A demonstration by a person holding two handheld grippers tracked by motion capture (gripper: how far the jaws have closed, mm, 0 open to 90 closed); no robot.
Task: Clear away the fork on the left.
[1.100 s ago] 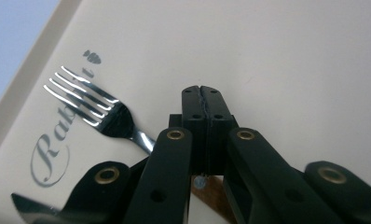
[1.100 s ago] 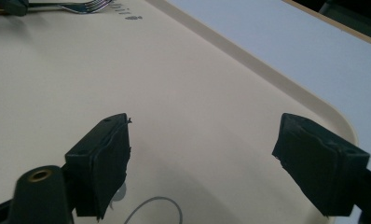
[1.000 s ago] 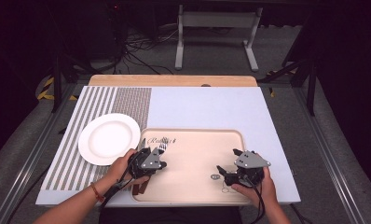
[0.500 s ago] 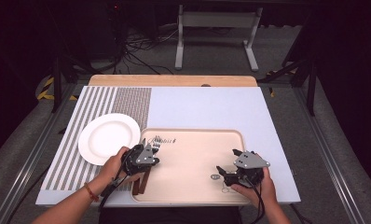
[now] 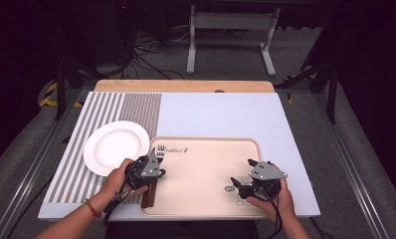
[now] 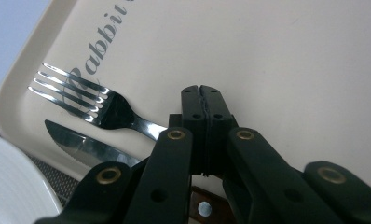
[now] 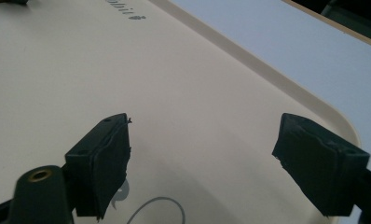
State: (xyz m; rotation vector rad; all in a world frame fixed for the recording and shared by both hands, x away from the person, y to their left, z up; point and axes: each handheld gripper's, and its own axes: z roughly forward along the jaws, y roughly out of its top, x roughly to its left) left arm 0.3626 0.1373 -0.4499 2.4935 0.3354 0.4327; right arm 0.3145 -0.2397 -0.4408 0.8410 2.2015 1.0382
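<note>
Left gripper (image 6: 204, 100) clenched on the fork handle – right gripper (image 7: 200, 163) released.
The shiny steel fork (image 6: 88, 100) lies at the beige plastic tray's (image 6: 286, 60) left edge, beside 1 brown-handled knife (image 6: 81, 144); pads pressed together over its handle.

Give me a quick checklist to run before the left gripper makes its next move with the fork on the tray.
1. Left gripper jaws closed: ok, pads meet.
2. Fork actually gripped: cannot tell; its handle runs under the closed jaws.
3. Knife apart from fork: ok, beside it.
4. Plate bare for placing: ok.
5. Right gripper out of the way: ok, open over the tray, far side.
</note>
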